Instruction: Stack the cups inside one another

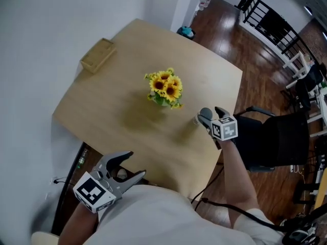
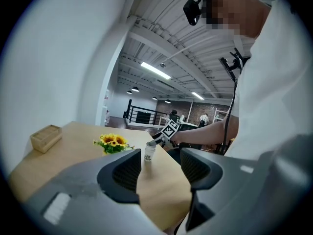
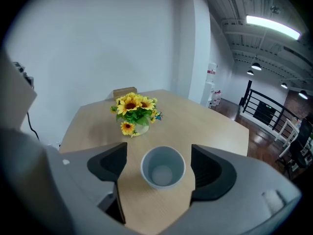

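Observation:
A single pale grey cup (image 3: 163, 167) stands upright and empty on the wooden table (image 1: 117, 111), near its right edge. My right gripper (image 3: 159, 156) is open, one jaw on each side of the cup with a gap on both sides. The left gripper view shows the cup (image 2: 149, 152) as a small whitish tumbler under the right gripper (image 2: 157, 141). From the head view the cup (image 1: 197, 120) is mostly hidden behind the right gripper (image 1: 210, 115). My left gripper (image 1: 132, 166) hangs open by the table's near edge, with nothing between its fingers (image 2: 128, 173).
A small vase of sunflowers (image 1: 165, 88) stands mid-table, just beyond the cup. A wooden box (image 1: 97, 54) lies at the far left corner. A black chair (image 1: 276, 137) sits off the table's right edge, over dark wood flooring.

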A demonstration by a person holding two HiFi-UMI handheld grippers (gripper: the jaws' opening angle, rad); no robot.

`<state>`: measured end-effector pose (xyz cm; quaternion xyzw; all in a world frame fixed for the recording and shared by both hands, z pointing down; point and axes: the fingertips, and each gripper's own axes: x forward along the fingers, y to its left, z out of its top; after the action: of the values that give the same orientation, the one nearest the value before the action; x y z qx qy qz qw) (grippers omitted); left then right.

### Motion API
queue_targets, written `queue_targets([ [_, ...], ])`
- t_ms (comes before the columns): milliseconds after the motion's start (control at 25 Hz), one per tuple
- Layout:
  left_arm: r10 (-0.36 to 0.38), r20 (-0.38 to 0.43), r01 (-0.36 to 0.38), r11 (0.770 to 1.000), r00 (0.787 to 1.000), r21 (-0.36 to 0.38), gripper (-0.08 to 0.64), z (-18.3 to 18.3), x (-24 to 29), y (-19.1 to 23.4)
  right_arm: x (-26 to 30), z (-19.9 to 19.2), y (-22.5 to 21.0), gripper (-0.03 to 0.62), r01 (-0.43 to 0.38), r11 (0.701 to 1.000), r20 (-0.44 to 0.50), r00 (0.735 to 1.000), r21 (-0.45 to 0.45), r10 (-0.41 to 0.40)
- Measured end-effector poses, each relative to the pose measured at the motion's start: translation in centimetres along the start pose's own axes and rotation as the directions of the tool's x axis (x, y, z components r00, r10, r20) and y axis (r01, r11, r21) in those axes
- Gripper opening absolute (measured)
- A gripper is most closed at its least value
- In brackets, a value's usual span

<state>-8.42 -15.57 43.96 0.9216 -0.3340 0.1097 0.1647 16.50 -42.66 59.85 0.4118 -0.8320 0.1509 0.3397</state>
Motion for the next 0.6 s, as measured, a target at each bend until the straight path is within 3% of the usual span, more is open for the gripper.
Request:
queue_targets([
  [320,-0.075,0.021,0.074,0.997,0.997,0.036,0.27,-0.2,-2.1,0.0,-6.4,0.2,2.1,0.411,0.088,0.996,0.054,0.995,0.029,-0.089],
  [600,-0.165,-0.017,0.166,0.981,0.986,0.1,0.27,-1.7,-5.7,1.2,-15.2,-3.0,11.5,0.411,0.134,0.977,0.116,0.981,0.164,-0.154],
])
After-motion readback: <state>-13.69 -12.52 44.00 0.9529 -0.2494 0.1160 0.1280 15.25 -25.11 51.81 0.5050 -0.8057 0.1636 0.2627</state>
